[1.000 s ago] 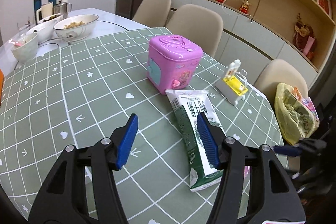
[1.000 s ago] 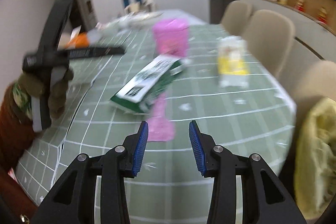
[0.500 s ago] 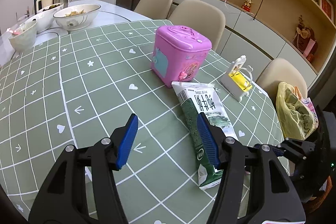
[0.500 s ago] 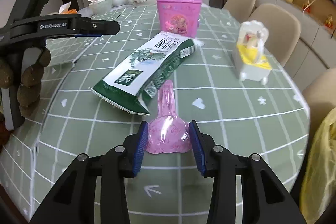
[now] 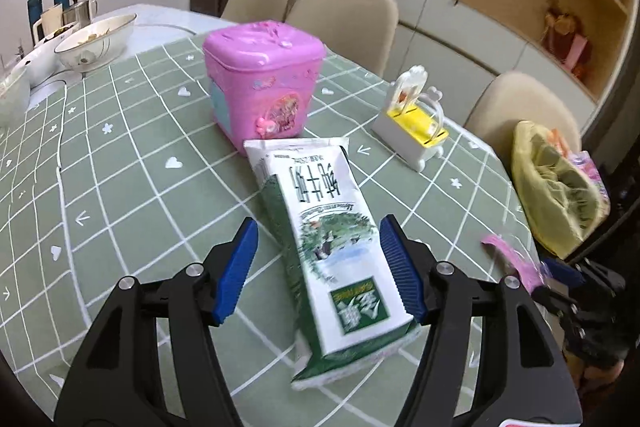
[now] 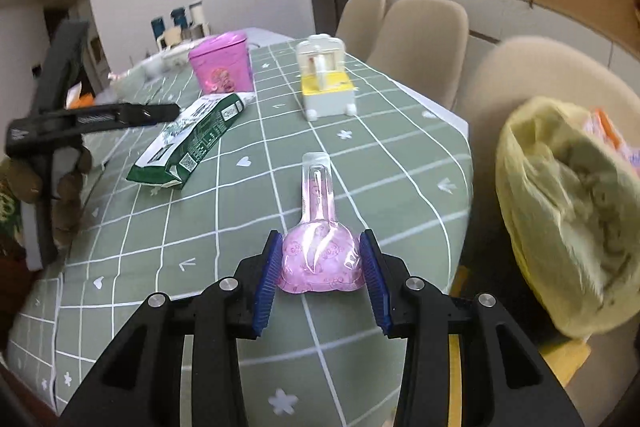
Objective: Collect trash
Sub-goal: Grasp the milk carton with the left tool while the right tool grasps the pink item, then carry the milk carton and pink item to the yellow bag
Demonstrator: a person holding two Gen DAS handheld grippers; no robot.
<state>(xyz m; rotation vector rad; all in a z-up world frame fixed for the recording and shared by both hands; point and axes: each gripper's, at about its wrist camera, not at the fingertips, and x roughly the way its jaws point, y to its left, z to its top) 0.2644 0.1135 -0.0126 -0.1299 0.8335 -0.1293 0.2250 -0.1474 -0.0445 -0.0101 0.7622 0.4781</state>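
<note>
My right gripper [image 6: 320,269] is clamped on a pink plastic blister pack [image 6: 319,255]: a glossy, bulbous shell printed with small figures, its wide lobed base squeezed between my ribbed blue pads [image 6: 269,279] and its narrow clear neck pointing straight ahead of me, lifted above the tablecloth [image 6: 360,163]. That cloth is a soft green sheet ruled with white grid lines, hearts and stars. Off to the right of this gripper, past the table edge, a crinkled pale yellow plastic bag [image 6: 568,211] gapes open; something orange and something pink show near its rim, but I cannot make out the rest.

My left gripper [image 5: 324,271] stands wide open. A flattened milk carton [image 5: 332,247] lies between its blue pads [image 5: 236,269], close beside the right pad; I cannot tell if it touches. The carton is smooth printed card, white on top with a landscape picture and dark green sides, its far end crimped flat. Just beyond that end sits a rounded pink plastic box [image 5: 262,83] with a domed lid on. Ahead and to the right is a small white and yellow toy [image 5: 416,125]. Far ahead to the left are white ceramic bowls [image 5: 96,41] holding food scraps.
</note>
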